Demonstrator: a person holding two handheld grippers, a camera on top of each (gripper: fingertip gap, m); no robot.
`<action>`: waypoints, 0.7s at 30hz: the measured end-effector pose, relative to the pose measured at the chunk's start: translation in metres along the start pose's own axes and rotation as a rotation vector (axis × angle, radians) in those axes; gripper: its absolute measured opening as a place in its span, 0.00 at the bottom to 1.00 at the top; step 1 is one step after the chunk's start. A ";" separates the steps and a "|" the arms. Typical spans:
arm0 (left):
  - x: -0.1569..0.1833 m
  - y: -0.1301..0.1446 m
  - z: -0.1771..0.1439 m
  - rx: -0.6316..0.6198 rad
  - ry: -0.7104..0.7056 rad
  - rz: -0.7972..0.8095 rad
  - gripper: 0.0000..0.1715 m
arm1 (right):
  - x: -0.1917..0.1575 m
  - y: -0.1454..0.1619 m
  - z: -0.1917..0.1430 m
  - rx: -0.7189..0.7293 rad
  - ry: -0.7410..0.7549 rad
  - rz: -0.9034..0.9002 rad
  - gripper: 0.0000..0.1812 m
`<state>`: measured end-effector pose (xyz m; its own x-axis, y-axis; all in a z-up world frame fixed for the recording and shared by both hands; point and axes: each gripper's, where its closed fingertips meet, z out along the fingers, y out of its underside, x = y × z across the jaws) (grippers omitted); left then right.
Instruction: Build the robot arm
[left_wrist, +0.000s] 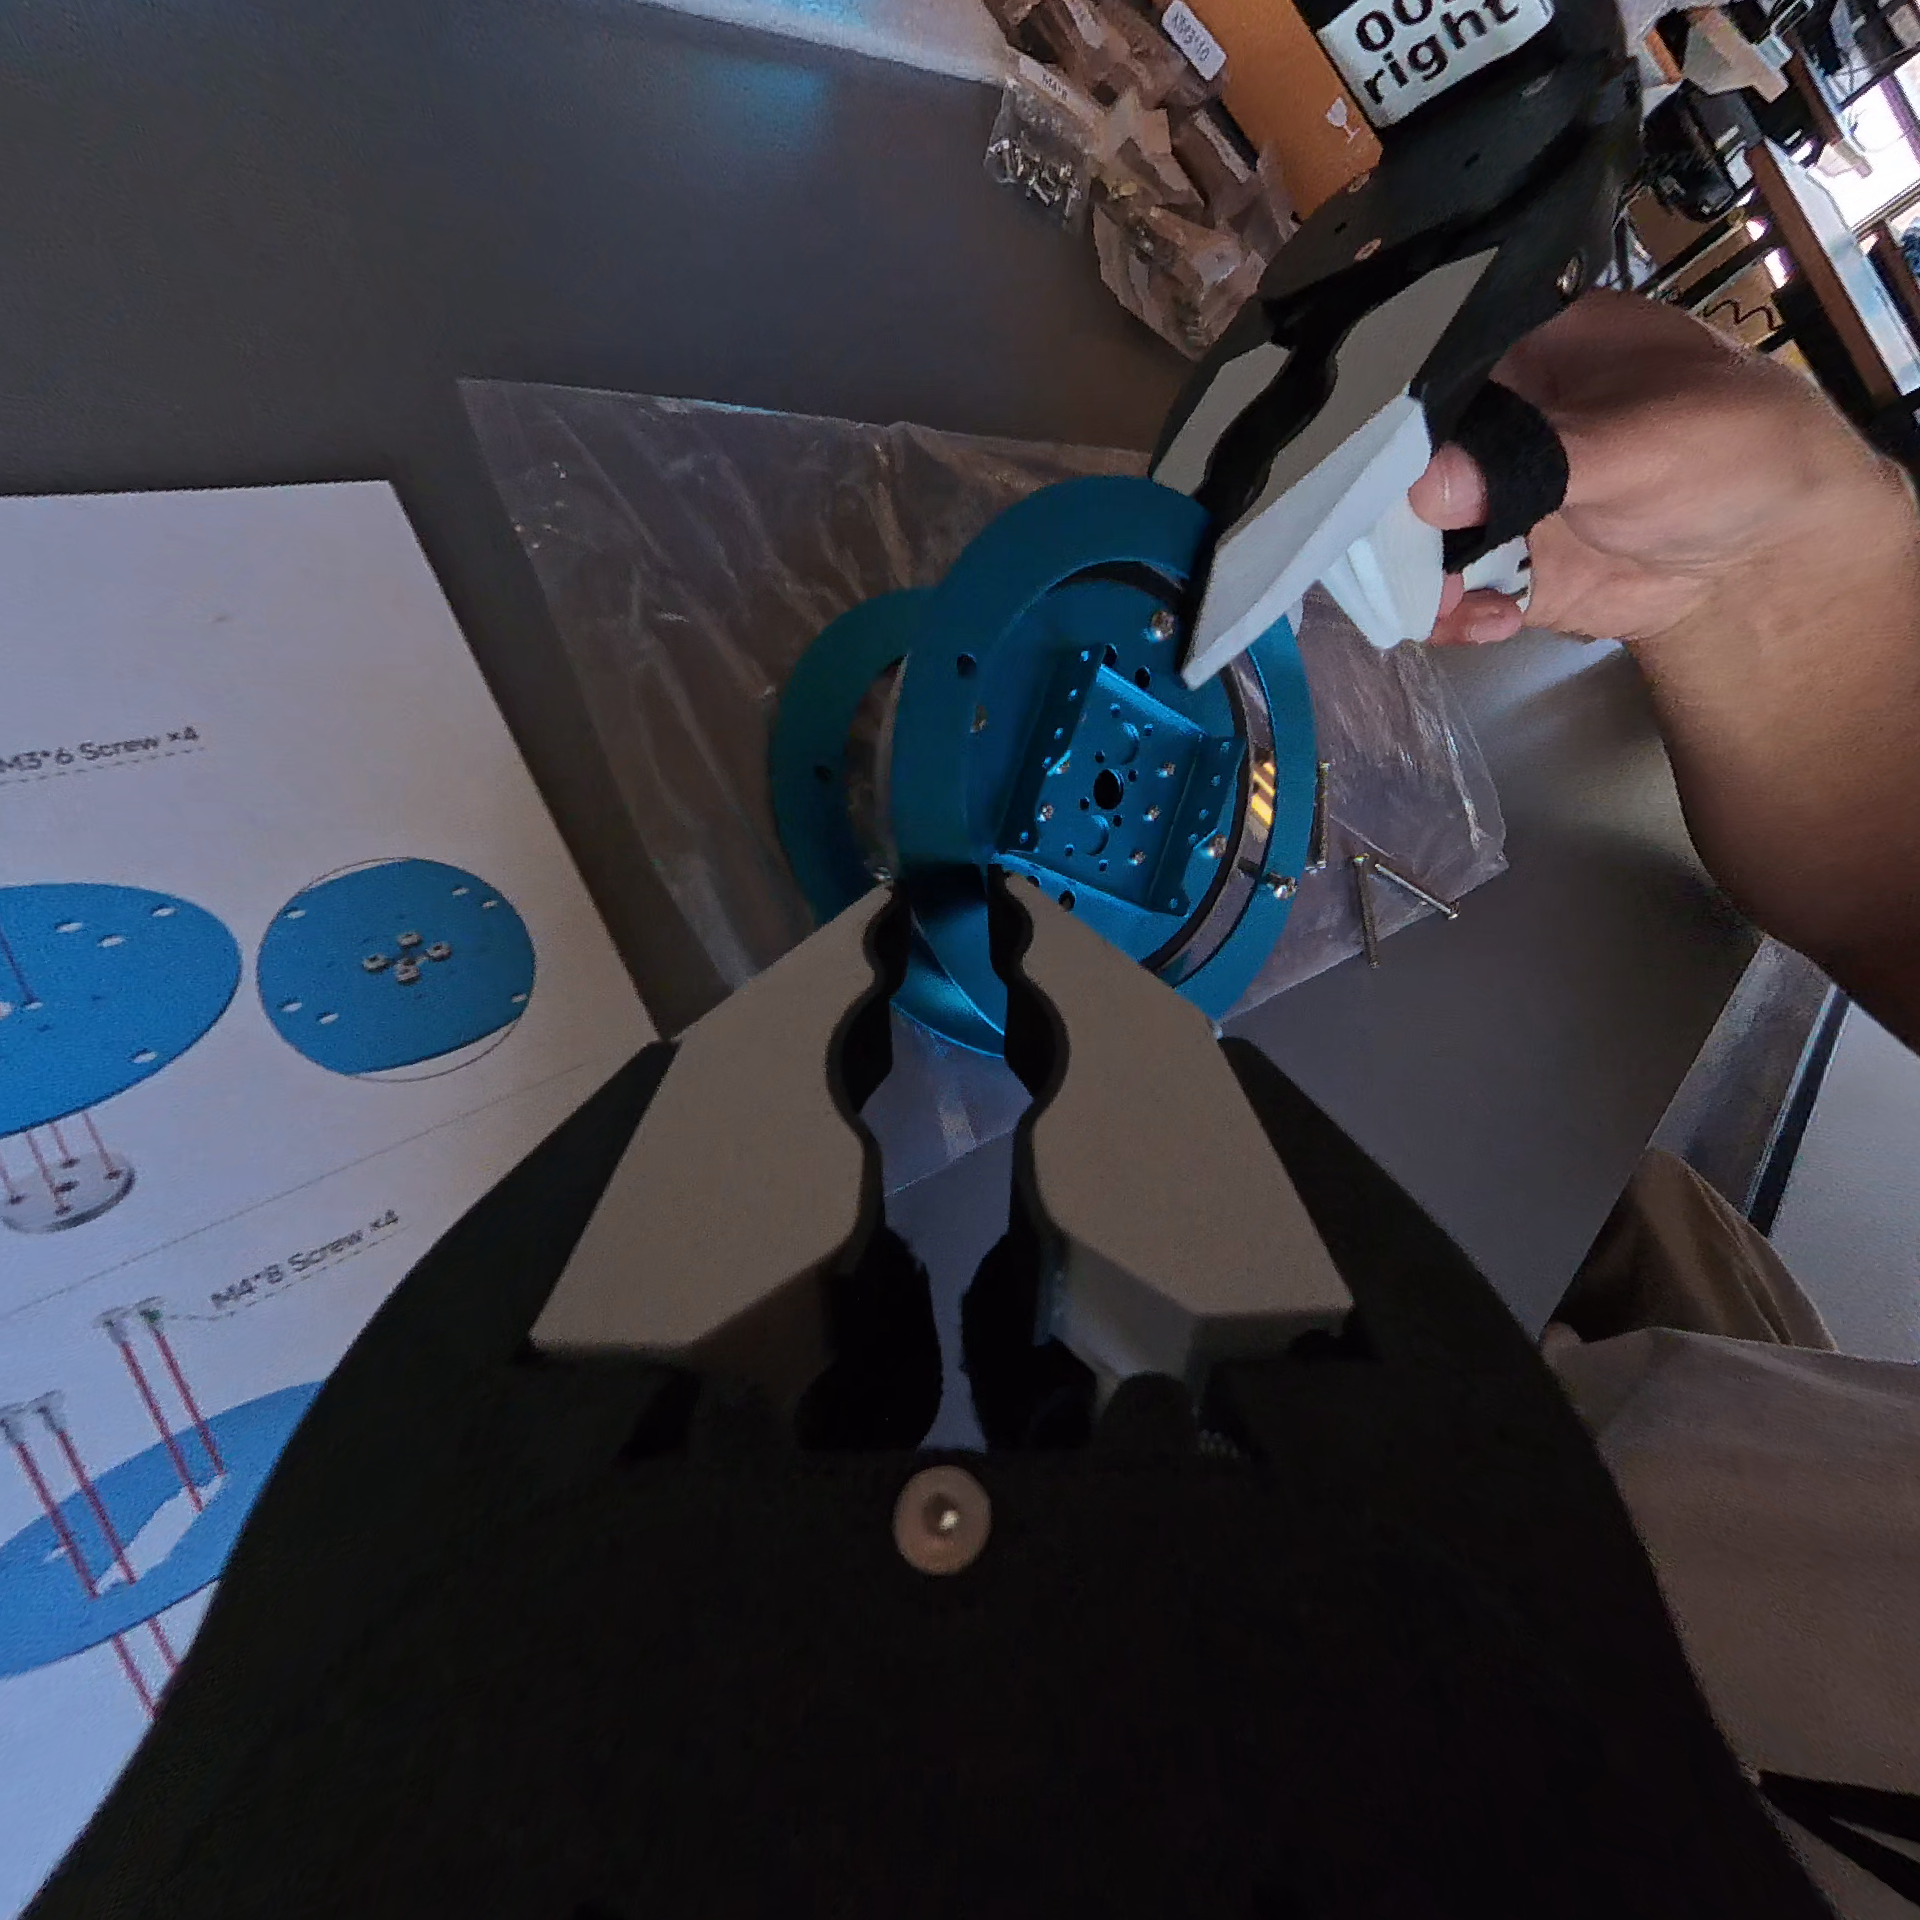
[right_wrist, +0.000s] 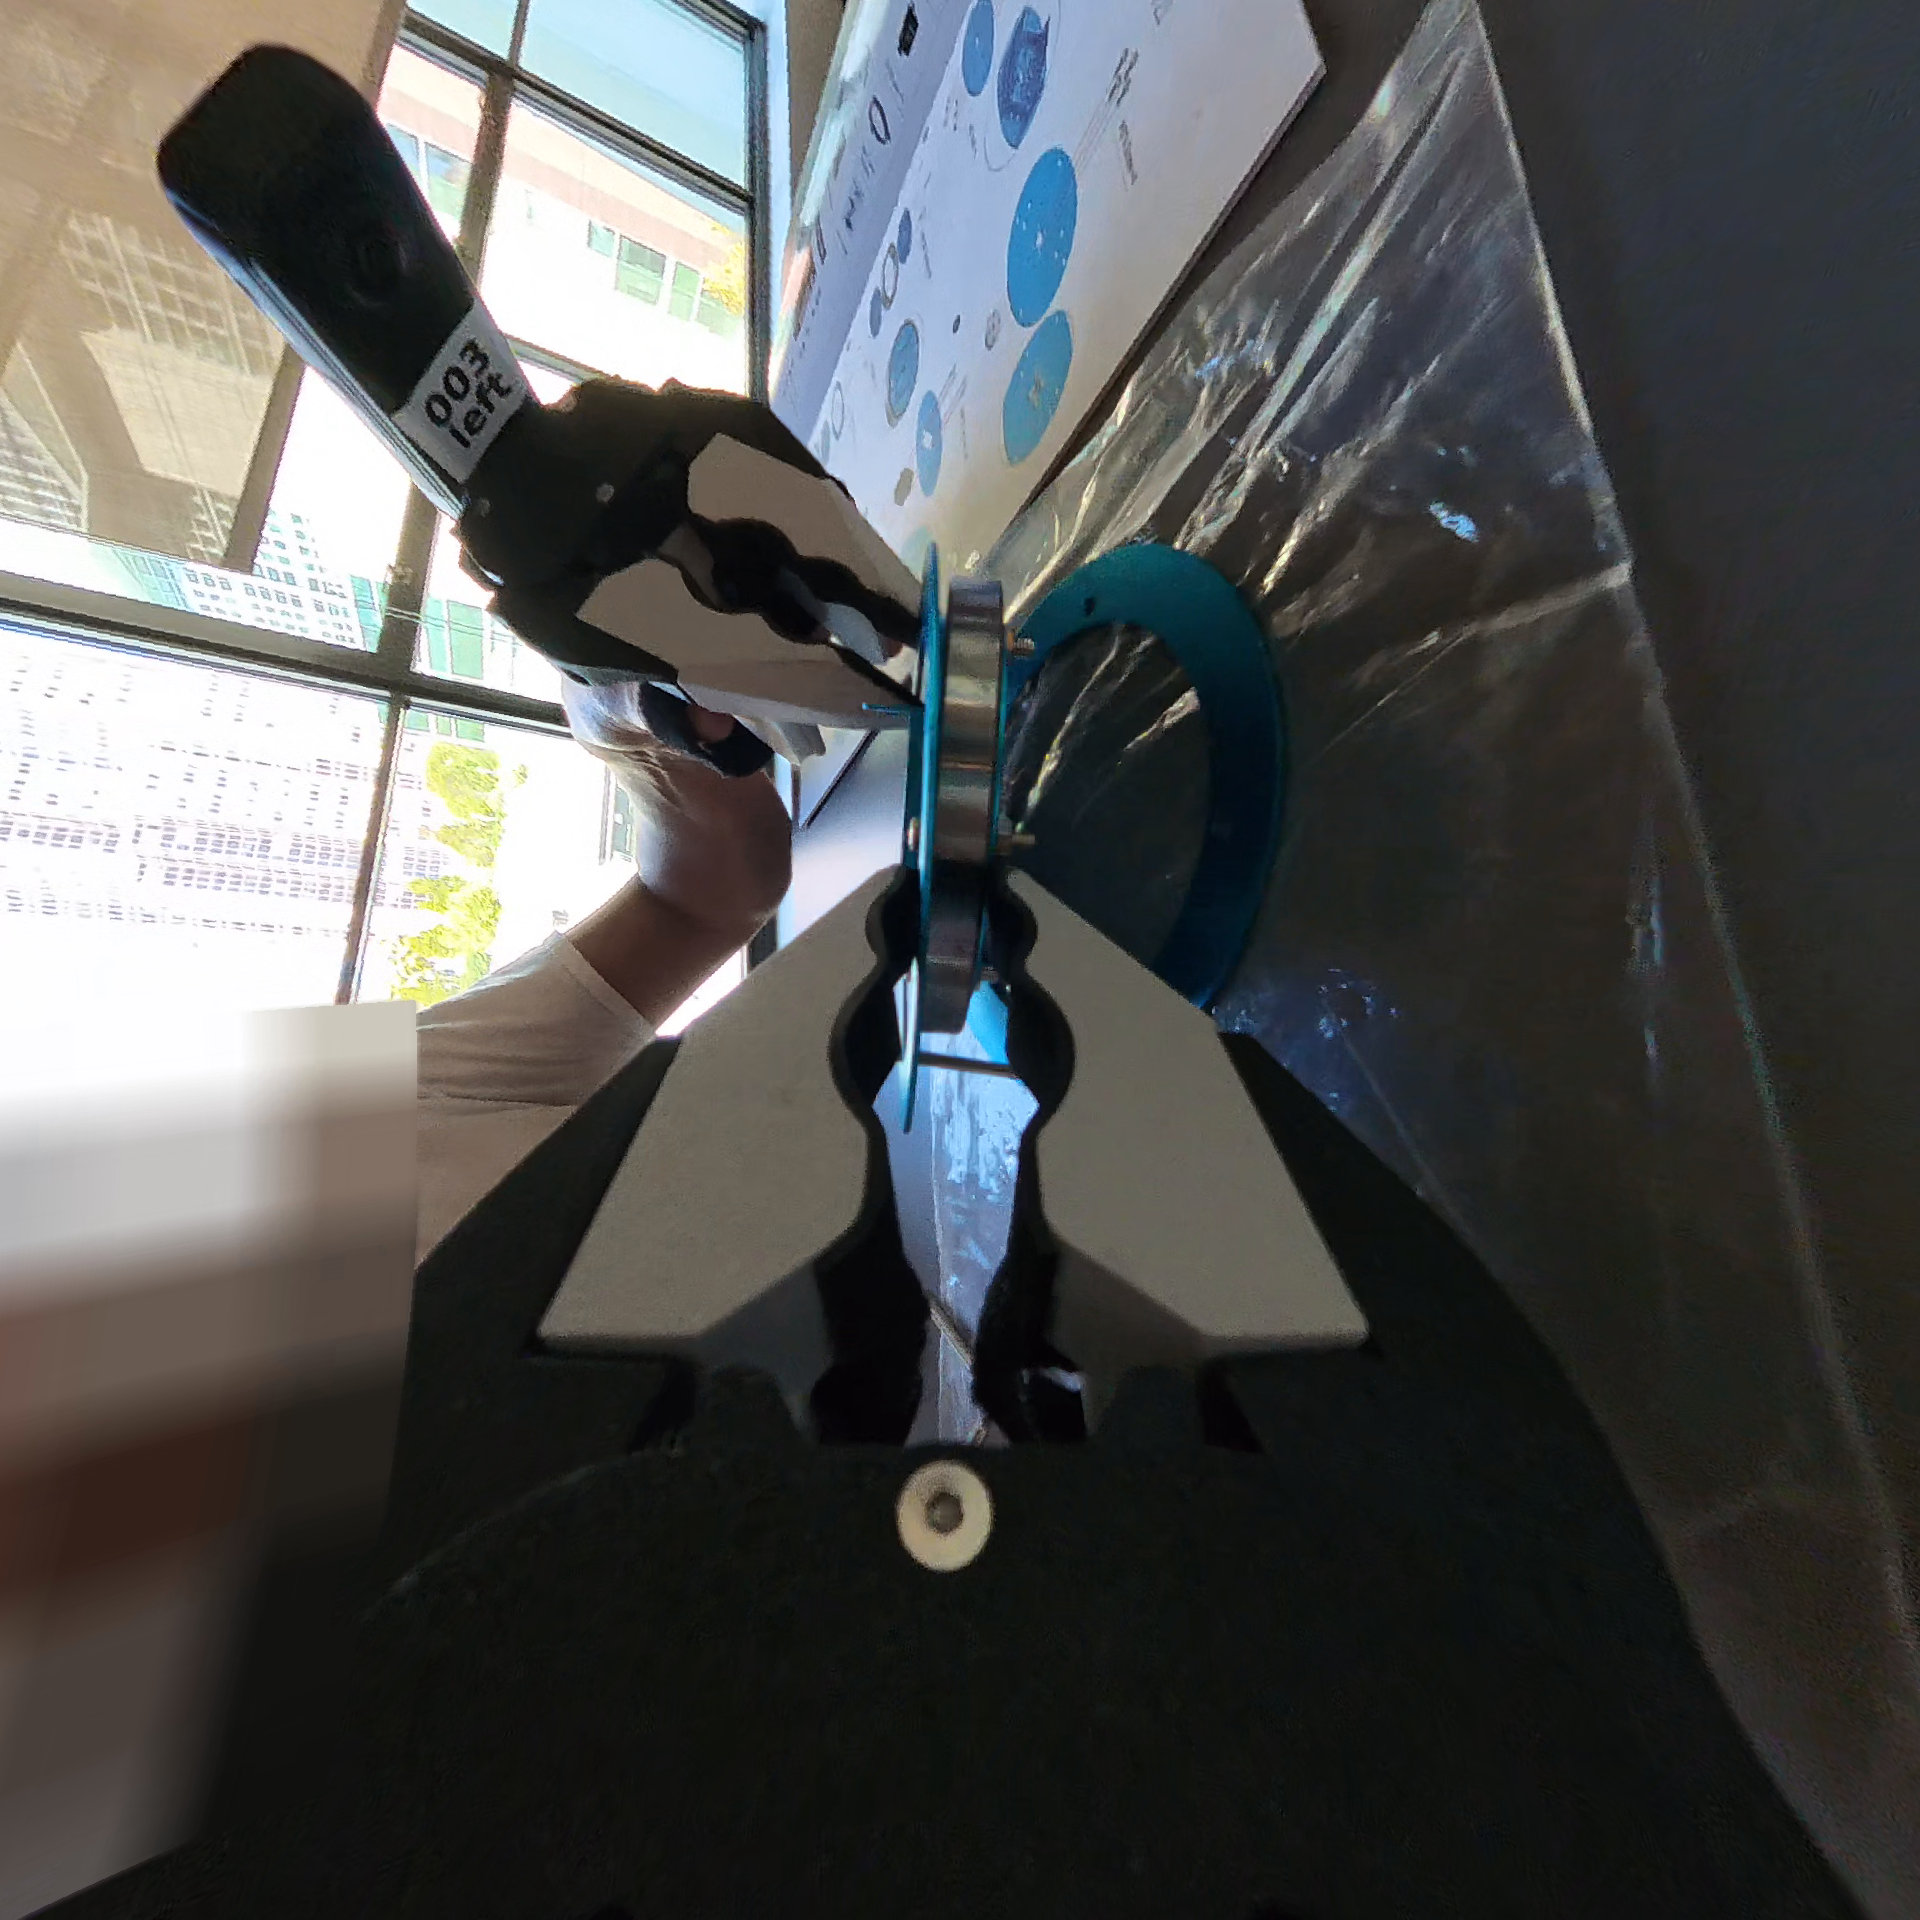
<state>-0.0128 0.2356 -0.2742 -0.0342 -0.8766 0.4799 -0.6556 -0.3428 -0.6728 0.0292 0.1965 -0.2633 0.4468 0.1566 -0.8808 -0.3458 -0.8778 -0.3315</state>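
A round blue plate assembly (left_wrist: 1101, 790) with a silver bearing ring and a blue bracket on its face is held upright over a clear plastic bag (left_wrist: 675, 561). My left gripper (left_wrist: 945, 894) is shut on its lower edge. My right gripper (left_wrist: 1184, 582) clamps its upper rim from the top right. In the right wrist view the assembly (right_wrist: 961, 717) stands edge-on, my right gripper (right_wrist: 954, 894) is shut on its rim, and my left gripper (right_wrist: 912, 665) meets its left face. A loose flat blue ring (right_wrist: 1236, 727) lies on the bag behind it; it also shows in the left wrist view (left_wrist: 821, 717).
A printed assembly sheet (left_wrist: 260, 831) lies left of the bag. Several long screws (left_wrist: 1371, 904) lie on the bag at the right. Small bags of hardware (left_wrist: 1143, 187) and an orange box sit at the far side. The table's edge (left_wrist: 1766, 997) runs close on the right. Large windows (right_wrist: 520, 260) show behind the person's arm. Some 7 cm of space lies between my two pairs of fingers.
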 end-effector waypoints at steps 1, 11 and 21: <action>0.002 0.000 0.001 -0.003 0.000 0.013 0.08 | -0.001 -0.001 -0.002 0.010 -0.013 0.011 0.07; -0.002 -0.003 0.007 -0.056 -0.006 0.026 0.09 | 0.024 0.010 -0.007 -0.048 0.069 0.006 0.11; -0.002 -0.007 0.000 -0.005 0.064 -0.024 0.07 | 0.019 0.004 0.004 -0.064 0.076 -0.074 0.10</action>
<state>-0.0083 0.2395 -0.2707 -0.0665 -0.8445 0.5315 -0.6608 -0.3619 -0.6576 0.0335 0.1981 -0.2828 0.5311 0.1893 -0.8259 -0.2573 -0.8926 -0.3701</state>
